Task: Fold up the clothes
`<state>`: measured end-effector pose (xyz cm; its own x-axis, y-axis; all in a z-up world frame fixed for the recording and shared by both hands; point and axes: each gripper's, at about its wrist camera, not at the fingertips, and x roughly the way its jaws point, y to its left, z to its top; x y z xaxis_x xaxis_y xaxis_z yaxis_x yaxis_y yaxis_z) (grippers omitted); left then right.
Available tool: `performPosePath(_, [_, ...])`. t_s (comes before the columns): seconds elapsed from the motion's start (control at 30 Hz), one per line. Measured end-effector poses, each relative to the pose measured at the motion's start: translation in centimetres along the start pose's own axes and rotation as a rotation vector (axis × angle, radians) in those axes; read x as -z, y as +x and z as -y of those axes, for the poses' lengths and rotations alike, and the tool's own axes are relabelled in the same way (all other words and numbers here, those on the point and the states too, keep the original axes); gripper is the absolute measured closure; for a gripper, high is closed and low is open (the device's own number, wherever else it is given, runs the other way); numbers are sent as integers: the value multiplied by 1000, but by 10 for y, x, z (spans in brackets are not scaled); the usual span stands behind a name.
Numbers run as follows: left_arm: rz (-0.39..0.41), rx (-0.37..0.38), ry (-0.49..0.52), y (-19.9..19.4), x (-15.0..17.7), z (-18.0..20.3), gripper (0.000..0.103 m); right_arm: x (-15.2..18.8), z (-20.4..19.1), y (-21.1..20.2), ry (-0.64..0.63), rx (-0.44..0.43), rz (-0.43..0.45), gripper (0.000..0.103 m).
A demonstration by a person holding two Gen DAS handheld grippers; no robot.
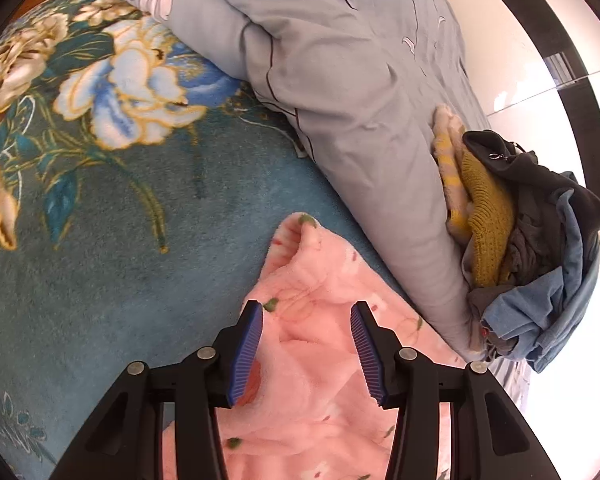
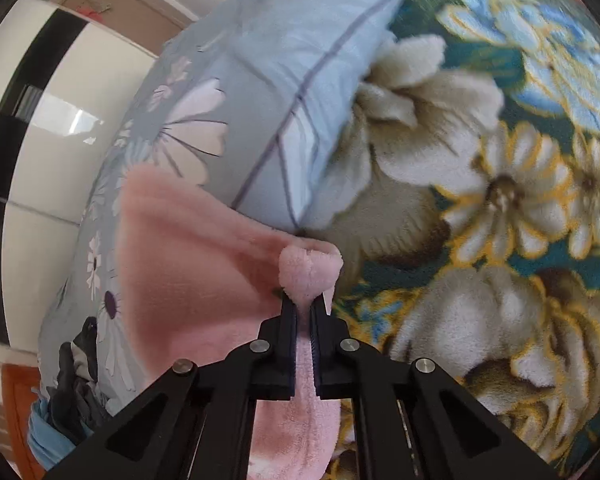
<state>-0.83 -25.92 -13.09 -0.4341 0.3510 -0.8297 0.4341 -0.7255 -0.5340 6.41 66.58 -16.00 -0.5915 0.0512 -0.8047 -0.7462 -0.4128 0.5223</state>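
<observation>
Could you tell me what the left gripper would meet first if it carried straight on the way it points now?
Most likely the pink fleece garment: the open left gripper hangs over it, nothing between. How far below it lies is unclear.

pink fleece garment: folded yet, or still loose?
Still loose. The pink fleece garment lies rumpled on the teal blanket; the right gripper is pinching a bunched edge of it.
</observation>
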Motion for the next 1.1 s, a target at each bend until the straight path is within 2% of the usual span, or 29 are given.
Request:
performPosePath(0.1, [4,-7,7,1,-1,5,53,-5,-7,-54,-124,-66,152,98])
performPosePath(0.17, [1,-13,18,3,-1,8,53,-8,13,-72,-128,1,212,98])
performPosePath(0.3, [-15,-24,13,8,0,9,53,-8,65,-38,-32,157,58,98])
performPosePath(0.33, [-18,-26,9,8,2,8,53,-6,71,-35,-22,169,52,98])
performPosePath(0.47, [-24,-38,-2,1,11,5,53,0,79,-36,51,122,56,95])
performPosePath(0.5, [-23,-42,-6,-3,13,3,53,0,79,-40,63,119,62,85])
performPosePath(0.6, [-11,-59,-10,-18,25,-7,50,-2,76,-64,47,110,88,66])
performPosePath(0.63, [-8,-65,-16,-24,30,-12,50,0,75,-76,31,96,96,63])
performPosePath(0.73, [-6,-76,-45,-41,51,-34,49,10,80,-114,-22,75,107,62])
performPosePath(0.83, [-5,-106,-83,-57,74,-57,49,29,103,-150,-36,83,95,62])
performPosePath(0.93, [-17,-153,-113,-67,96,-77,48,52,137,-182,9,89,90,62])
performPosePath(1.1, [-54,-131,-183,-68,116,-95,48,85,182,-225,75,97,80,62])
